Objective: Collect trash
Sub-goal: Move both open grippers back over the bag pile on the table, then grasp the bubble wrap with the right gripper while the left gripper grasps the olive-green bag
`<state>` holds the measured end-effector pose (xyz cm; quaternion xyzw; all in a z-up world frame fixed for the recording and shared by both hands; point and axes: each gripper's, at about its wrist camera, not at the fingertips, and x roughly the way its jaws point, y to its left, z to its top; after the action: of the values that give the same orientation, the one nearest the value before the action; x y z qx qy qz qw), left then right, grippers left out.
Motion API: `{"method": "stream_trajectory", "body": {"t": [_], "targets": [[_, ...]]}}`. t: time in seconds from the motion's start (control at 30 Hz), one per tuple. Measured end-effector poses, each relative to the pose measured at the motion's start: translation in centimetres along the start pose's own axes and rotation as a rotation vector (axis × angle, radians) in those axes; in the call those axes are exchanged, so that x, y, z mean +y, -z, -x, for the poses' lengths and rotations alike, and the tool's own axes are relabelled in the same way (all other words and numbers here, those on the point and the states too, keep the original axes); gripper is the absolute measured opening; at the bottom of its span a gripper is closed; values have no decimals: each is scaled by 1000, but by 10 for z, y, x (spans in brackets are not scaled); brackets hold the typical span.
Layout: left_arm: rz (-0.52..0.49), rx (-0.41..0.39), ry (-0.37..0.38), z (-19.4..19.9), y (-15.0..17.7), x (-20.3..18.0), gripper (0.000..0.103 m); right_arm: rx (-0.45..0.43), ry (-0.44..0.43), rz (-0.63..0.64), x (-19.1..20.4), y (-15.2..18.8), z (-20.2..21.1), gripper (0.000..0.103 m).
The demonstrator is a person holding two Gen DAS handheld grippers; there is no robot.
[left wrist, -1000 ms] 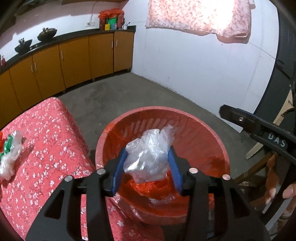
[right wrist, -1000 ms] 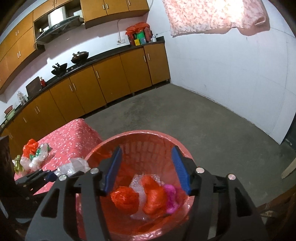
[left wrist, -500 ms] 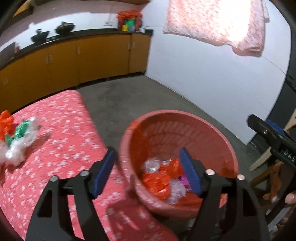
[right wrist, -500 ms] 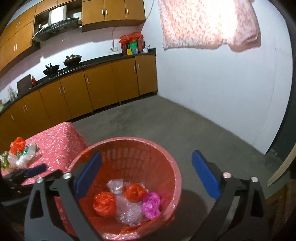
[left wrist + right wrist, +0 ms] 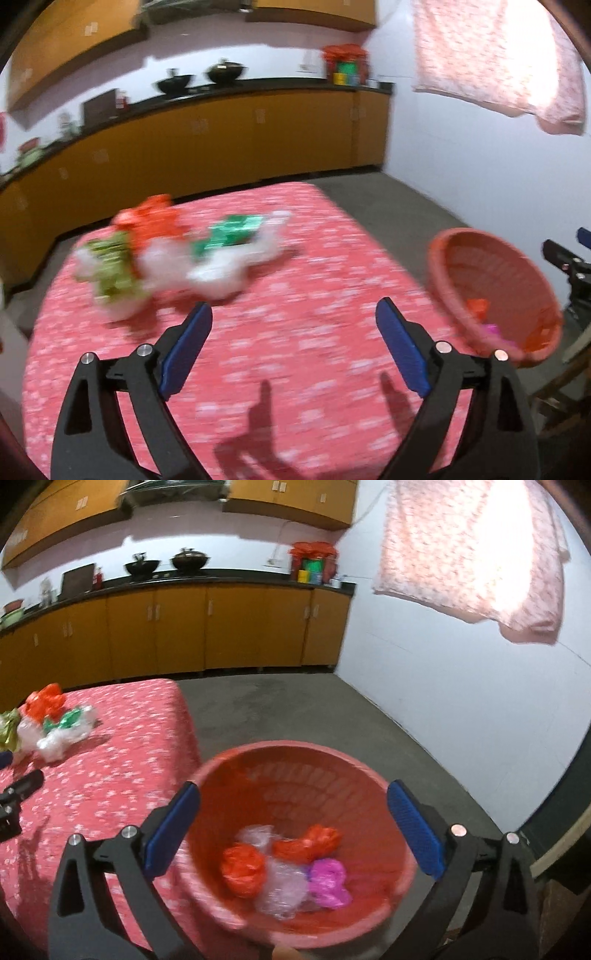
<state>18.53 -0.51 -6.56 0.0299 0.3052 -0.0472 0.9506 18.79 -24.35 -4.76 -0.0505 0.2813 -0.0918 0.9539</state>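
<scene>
A red plastic basket [image 5: 295, 771] sits beside the table and holds several crumpled bags: red [image 5: 243, 867], clear, orange and pink [image 5: 328, 880]. It shows at the right in the left wrist view [image 5: 509, 280]. A blurred pile of trash [image 5: 177, 251], red, green and clear wrappers, lies on the table's far left; it also shows in the right wrist view [image 5: 51, 723]. My left gripper [image 5: 293, 345] is open and empty over the table. My right gripper [image 5: 293, 823] is open and empty above the basket.
The table has a red flowered cloth [image 5: 295, 369]. Orange kitchen cabinets [image 5: 184, 627] line the back wall, with pots on the counter. Grey floor [image 5: 295, 709] and a white wall lie to the right. A cloth [image 5: 472, 546] hangs over the window.
My left gripper let go of the clear bag into the basket, then swung left over the table toward the pile. My right gripper opened wide and rose above the basket.
</scene>
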Motion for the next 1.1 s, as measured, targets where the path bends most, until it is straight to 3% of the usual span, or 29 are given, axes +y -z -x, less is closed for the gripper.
{"method": "stream_trajectory", "body": {"t": [0.3,0.43,0.57,0.67,0.83,1.1], "targets": [[87,-11,-170,13,22,107,90,12,-217,-22,103,-21,-14,99],[132,-13,-203,16,31,146,90,39,-258,-48,148,-28,-28,99],[175,-21,-237,17,39,179,90,72,-303,-50,200,-39,-46,87],[189,-26,-251,17,41,196,90,98,-308,-42,238,-46,-60,75],[221,-41,-256,13,40,214,90,157,-283,-74,275,-48,-83,74],[268,-45,-233,8,42,231,90,219,-277,-50,300,-40,-102,74]]}}
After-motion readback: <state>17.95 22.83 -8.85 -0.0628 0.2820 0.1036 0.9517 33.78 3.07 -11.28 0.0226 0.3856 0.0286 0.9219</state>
